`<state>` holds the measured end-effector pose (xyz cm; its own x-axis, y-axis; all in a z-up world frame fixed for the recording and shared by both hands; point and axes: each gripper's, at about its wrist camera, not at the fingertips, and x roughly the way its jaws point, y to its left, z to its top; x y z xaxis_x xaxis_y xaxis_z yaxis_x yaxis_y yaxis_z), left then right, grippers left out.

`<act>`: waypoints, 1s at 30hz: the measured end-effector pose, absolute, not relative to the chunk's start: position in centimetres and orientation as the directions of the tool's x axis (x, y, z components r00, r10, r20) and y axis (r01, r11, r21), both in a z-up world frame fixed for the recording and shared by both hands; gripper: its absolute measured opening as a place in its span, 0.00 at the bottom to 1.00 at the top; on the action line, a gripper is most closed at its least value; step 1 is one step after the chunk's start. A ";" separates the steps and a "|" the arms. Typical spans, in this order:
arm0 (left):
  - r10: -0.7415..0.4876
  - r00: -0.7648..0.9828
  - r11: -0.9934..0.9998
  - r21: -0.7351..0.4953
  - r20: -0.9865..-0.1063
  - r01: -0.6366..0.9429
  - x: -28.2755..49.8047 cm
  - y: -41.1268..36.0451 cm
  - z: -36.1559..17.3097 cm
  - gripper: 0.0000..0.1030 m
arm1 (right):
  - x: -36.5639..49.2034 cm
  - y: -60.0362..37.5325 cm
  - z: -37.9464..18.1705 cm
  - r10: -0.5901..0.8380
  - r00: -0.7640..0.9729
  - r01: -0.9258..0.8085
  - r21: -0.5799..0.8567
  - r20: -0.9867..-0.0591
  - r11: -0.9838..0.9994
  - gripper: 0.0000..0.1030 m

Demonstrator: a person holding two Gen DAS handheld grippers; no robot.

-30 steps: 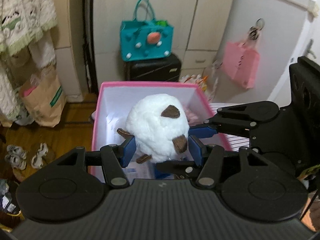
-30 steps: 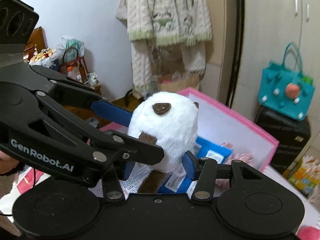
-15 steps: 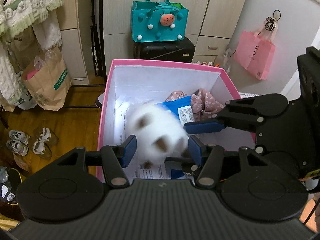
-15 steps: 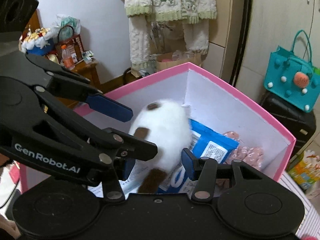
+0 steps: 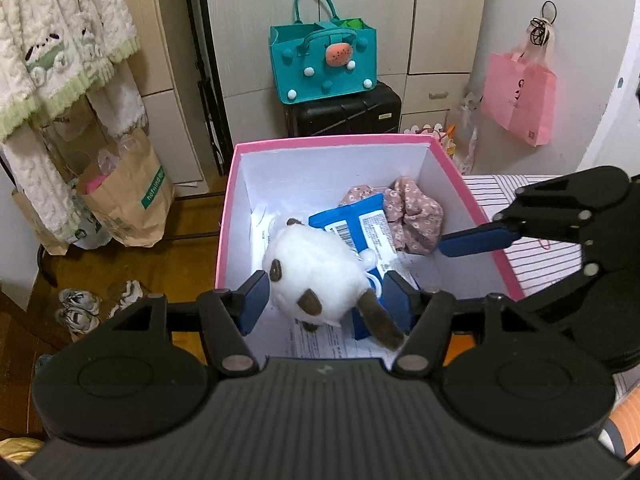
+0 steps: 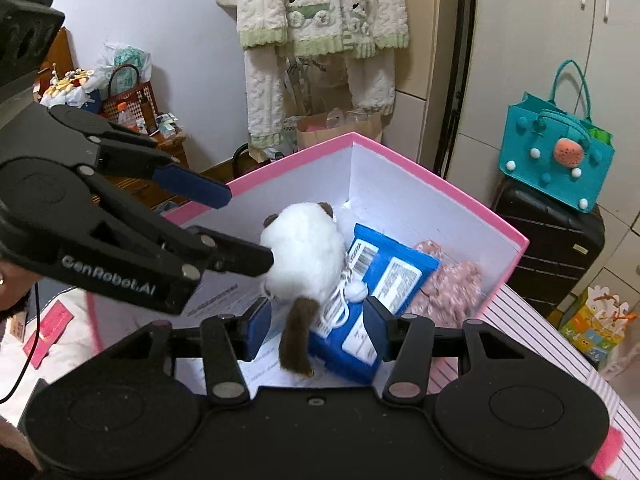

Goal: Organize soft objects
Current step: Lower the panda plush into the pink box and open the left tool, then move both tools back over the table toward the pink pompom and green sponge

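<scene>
White fluffy plush toy (image 5: 320,268) lies in your pink-rimmed white box (image 5: 332,142), below both grippers; your left gripper's (image 5: 326,300) jaws have just spread, your right gripper's (image 6: 316,320) stand apart, neither touching it.

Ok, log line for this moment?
stage: drop done | white plush toy: lying in pink box | left gripper: open, jaws just opening | right gripper: open

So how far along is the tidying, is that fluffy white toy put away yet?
Yes, it looks put away: the white plush toy lies inside the pink box, beside a blue packet and a floral cloth. Nothing is in hand: the left hand-held gripper, whose jaws have just been opening, and the right hand-held gripper both stand open above the box. What else needs sorting isn't visible.
</scene>
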<state>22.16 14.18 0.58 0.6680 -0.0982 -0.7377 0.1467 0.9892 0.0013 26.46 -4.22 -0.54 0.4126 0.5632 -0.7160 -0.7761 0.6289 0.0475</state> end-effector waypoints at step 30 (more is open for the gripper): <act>-0.221 0.625 0.950 -0.020 -0.748 0.312 10.5 9.5 6.6 0.62 | 15.3 -13.2 6.2 0.568 0.512 -0.727 0.028 -0.645 0.686 0.63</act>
